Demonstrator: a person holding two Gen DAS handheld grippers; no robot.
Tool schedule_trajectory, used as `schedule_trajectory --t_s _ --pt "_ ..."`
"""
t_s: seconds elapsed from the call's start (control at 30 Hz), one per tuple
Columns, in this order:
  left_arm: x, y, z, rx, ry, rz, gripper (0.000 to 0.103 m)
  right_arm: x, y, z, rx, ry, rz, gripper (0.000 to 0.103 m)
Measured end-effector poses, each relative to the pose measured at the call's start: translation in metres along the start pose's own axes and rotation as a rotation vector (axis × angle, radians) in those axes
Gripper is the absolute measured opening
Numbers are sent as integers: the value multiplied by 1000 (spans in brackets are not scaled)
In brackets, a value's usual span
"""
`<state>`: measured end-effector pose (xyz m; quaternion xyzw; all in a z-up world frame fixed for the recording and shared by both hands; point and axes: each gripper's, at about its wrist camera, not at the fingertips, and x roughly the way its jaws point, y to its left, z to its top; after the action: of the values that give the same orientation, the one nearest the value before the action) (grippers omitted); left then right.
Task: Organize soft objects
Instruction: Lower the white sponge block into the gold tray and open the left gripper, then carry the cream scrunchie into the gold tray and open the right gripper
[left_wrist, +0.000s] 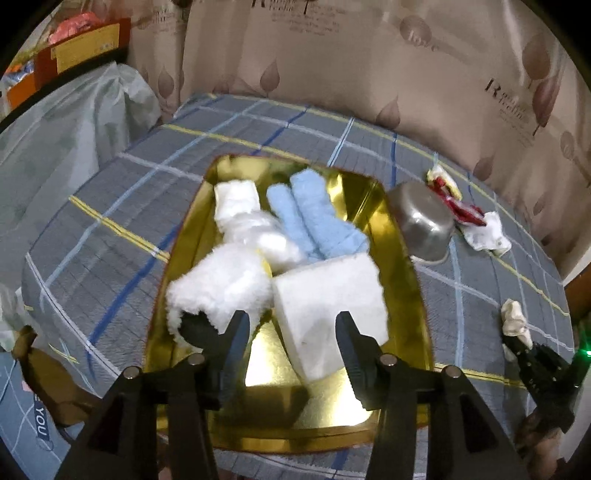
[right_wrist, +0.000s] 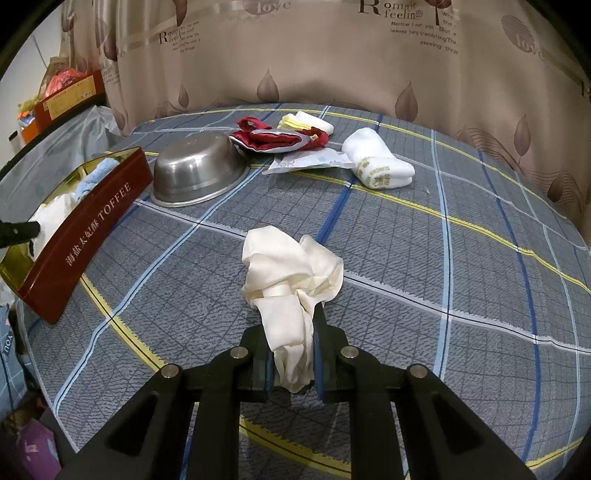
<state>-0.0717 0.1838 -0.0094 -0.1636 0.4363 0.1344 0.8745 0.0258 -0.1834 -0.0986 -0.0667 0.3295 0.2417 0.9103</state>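
Two grippers: my right gripper (right_wrist: 291, 354) pinches the cream cloth (right_wrist: 291, 273); I lift it clear toward the toffee tin (right_wrist: 85, 236), where my left gripper (left_wrist: 291, 332) hovers agape, empty.

A grey bedspread (right_wrist: 406, 258) checked with yellow, blue and white lines. A tin (right_wrist: 88, 236), dark red outside with gold lettering and shiny gold inside, holds white fluffy cloths (left_wrist: 221, 288), a light blue towel (left_wrist: 314, 218) and a white block (left_wrist: 328, 295). A silver steel bowl (right_wrist: 195, 170). Cream cloth (right_wrist: 291, 280) in the black right gripper (right_wrist: 293, 369). Beige curtain (right_wrist: 332, 66) with brown leaves.
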Motion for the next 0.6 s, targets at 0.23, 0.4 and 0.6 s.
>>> schedule_trajectory --t_s 0.23,0.4,0.6 --pt "-43 5 -15 -8 -93 81 55 1 0 0 -1 1 2 15" --pt "-73 15 -34 -19 -151 184 55 1 5 -1 -34 5 12 15" --pt "-89 21 -49 15 -222 317 55 -4 5 4 -11 40 48 15"
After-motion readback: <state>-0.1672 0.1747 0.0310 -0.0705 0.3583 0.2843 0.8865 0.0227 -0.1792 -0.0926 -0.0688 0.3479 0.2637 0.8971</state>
